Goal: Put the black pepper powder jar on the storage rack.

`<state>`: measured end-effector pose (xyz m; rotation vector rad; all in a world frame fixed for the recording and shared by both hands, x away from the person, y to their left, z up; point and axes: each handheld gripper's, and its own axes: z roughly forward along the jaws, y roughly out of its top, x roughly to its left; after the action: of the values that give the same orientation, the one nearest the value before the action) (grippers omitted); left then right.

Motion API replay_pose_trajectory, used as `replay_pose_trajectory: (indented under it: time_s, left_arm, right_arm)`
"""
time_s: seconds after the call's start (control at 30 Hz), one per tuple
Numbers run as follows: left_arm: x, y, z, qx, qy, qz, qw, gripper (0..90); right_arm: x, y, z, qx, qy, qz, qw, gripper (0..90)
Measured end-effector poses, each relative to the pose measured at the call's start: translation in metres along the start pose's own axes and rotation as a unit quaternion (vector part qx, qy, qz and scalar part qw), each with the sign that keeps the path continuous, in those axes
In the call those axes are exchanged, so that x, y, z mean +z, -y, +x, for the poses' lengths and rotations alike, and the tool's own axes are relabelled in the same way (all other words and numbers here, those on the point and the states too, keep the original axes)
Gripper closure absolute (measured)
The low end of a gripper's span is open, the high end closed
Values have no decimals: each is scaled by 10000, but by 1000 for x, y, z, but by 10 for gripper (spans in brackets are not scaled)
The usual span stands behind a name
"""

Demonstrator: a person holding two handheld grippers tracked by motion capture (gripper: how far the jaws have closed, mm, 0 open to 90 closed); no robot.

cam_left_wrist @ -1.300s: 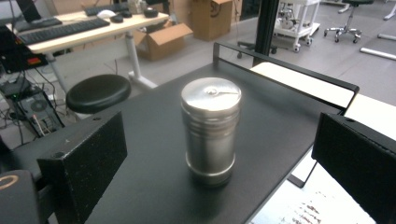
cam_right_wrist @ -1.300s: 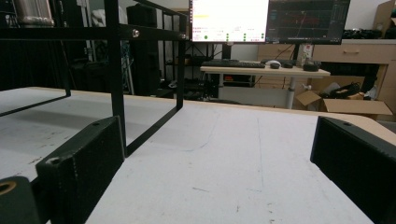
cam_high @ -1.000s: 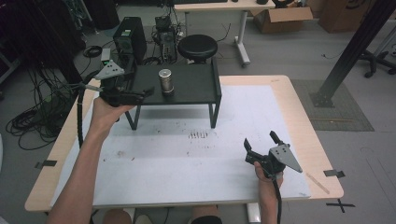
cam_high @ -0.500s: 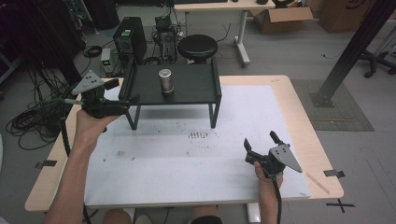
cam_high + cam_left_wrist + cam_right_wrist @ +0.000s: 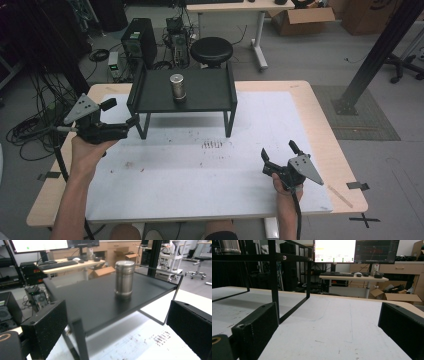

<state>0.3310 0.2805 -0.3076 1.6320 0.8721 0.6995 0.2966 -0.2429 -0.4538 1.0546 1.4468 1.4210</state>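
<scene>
A shiny metal canister [image 5: 177, 86] stands upright on a low black stand [image 5: 210, 95] at the far middle of the table. My left gripper [image 5: 120, 114] hovers off the stand's left front corner, jaws open and empty, pointing at it. In the left gripper view the canister [image 5: 124, 280] stands on the stand's top [image 5: 95, 302], beyond the wide-open left gripper [image 5: 116, 315]. My right gripper [image 5: 278, 151] rests open and empty near the front right of the table. In the right gripper view, the right gripper [image 5: 327, 320] faces the stand's legs [image 5: 273, 277], and the canister's base [image 5: 229, 246] shows at top left.
A white mat [image 5: 200, 165] with small dark marks [image 5: 212, 145] covers the wooden table [image 5: 325, 135]. Behind the table on the floor are a black stool [image 5: 211, 50], computer towers [image 5: 139, 37] and cables [image 5: 35, 130]. A black post [image 5: 380, 50] rises at the right.
My left gripper has drawn back from the stand's left end, moving left and toward the near side. The right gripper and the canister have stayed still.
</scene>
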Motion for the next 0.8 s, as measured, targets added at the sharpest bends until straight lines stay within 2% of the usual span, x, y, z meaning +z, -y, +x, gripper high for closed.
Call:
replay_pose_trajectory:
  time_s: [0.03, 0.07, 0.1, 0.2, 0.3, 0.37, 0.53, 0.6, 0.63, 0.67, 0.7, 0.73, 0.8]
  left_arm:
    - [0, 0, 0, 0, 0, 0, 10000, 42]
    - [-4, 8, 3, -48, -35, -31, 10000, 41]
    - [-4, 8, 3, -48, -35, -31, 10000, 41]
    - [-11, 23, 7, -103, -128, -76, 9998, 41]
    - [-14, 31, 9, -74, -195, -135, 9997, 42]
    - [-19, 42, 11, -13, -266, -191, 9995, 41]
    - [-24, 57, 13, -51, -297, -229, 9993, 39]
    - [-26, 72, 14, -72, -332, -243, 9991, 39]
    - [-26, 72, 14, -72, -332, -243, 9991, 40]
    - [-27, 82, 15, -94, -374, -260, 9989, 40]
    - [-27, 82, 15, -94, -374, -260, 9989, 40]
    - [-29, 94, 16, -117, -427, -293, 9986, 39]
    - [-30, 105, 17, -142, -517, -307, 9981, 40]
  right_arm:
    - [0, 0, 0, 0, 0, 0, 10000, 25]
    - [0, 0, 0, -1, -1, 0, 10000, 24]
    - [0, 0, 0, -1, -1, 0, 10000, 24]
    - [0, 0, 0, -8, -3, 2, 10000, 24]
    - [0, 0, 0, -9, -1, 3, 10000, 24]
    - [0, 0, 0, -13, 0, 4, 10000, 25]
    - [0, 0, 0, -13, 1, 4, 10000, 25]
    - [0, 0, 0, -13, 1, 5, 10000, 25]
    - [0, 0, 0, -13, 1, 5, 10000, 25]
    - [0, 0, 0, -11, 0, 5, 10000, 25]
    - [0, 0, 0, -11, 0, 5, 10000, 25]
    - [0, 0, 0, -13, -2, 4, 10000, 25]
    - [0, 0, 0, -15, -1, 3, 10000, 25]
